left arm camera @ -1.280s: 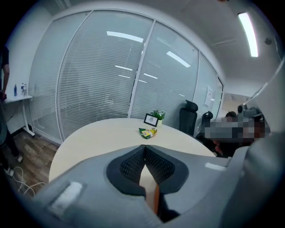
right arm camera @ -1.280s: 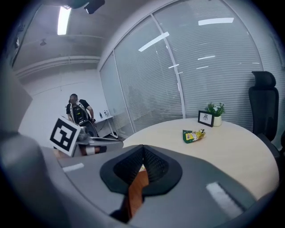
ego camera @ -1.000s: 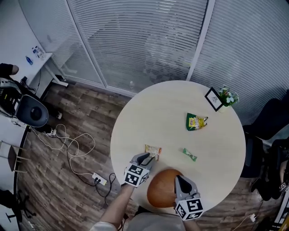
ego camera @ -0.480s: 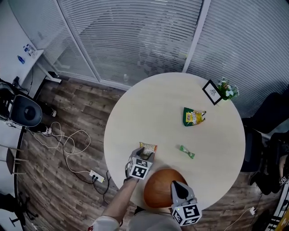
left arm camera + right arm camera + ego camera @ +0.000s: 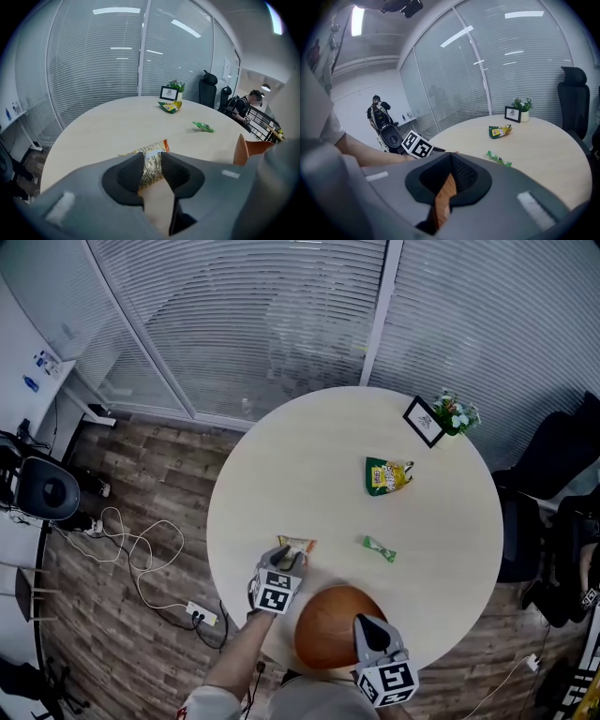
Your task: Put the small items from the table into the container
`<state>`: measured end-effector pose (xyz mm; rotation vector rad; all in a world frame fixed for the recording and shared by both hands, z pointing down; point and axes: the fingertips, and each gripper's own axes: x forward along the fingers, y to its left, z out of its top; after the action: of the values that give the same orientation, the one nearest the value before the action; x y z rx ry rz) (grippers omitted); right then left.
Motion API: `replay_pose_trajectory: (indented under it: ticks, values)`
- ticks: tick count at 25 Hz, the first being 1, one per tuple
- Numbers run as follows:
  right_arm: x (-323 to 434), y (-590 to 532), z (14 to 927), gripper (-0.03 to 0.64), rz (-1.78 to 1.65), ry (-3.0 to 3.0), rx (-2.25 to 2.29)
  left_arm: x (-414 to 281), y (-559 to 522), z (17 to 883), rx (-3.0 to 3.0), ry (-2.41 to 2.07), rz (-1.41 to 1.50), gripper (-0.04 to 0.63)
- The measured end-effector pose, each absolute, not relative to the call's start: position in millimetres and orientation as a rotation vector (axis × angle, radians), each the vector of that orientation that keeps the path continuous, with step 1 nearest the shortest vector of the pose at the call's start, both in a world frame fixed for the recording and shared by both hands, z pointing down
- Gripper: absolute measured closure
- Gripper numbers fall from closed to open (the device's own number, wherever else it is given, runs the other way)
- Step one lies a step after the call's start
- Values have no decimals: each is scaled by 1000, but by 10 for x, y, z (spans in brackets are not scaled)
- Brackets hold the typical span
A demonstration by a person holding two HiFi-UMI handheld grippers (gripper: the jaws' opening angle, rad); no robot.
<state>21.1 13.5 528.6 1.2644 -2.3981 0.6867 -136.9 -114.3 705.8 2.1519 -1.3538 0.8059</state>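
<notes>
An orange and cream snack packet (image 5: 298, 545) lies on the round pale table (image 5: 309, 456) near its front left. My left gripper (image 5: 287, 557) is down on it. In the left gripper view the packet (image 5: 151, 161) sits between the two dark pads of that gripper (image 5: 152, 171), whose jaws are closing and touch it on both sides. The brown wooden bowl (image 5: 328, 624) stands at the table's front edge. My right gripper (image 5: 367, 622) is shut on its rim, and in the right gripper view that rim (image 5: 443, 199) shows pinched between the pads of that gripper (image 5: 449, 180).
A small green candy wrapper (image 5: 379, 547) lies to the right of the packet. A green snack bag (image 5: 386, 475) lies farther back. A black photo frame (image 5: 424, 421) and a little potted plant (image 5: 455, 415) stand at the far right edge. Office chairs stand to the right.
My left gripper has come down and forward onto the snack packet, and its jaws now stand on either side of it. The right gripper stays on the bowl rim.
</notes>
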Motion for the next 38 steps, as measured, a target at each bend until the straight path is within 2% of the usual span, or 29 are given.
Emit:
replay_pose_trajectory:
  ticks: [6,16,29,38]
  values:
    - [218,188,5291,614,686,-2399,1273,-1348,-1120,6788,2218,-1351,784,488]
    - [155,197,5191,614,675,-2414,1326,-797,-554,5859,2481,-1120,716,488]
    - [457,433,5257,614,726,-2333,1476,-105,525,6318,2569,-703,922,469]
    - [511,510,5305,614,771,-2314,1509,-90,539,6205,2586,-717,829,460]
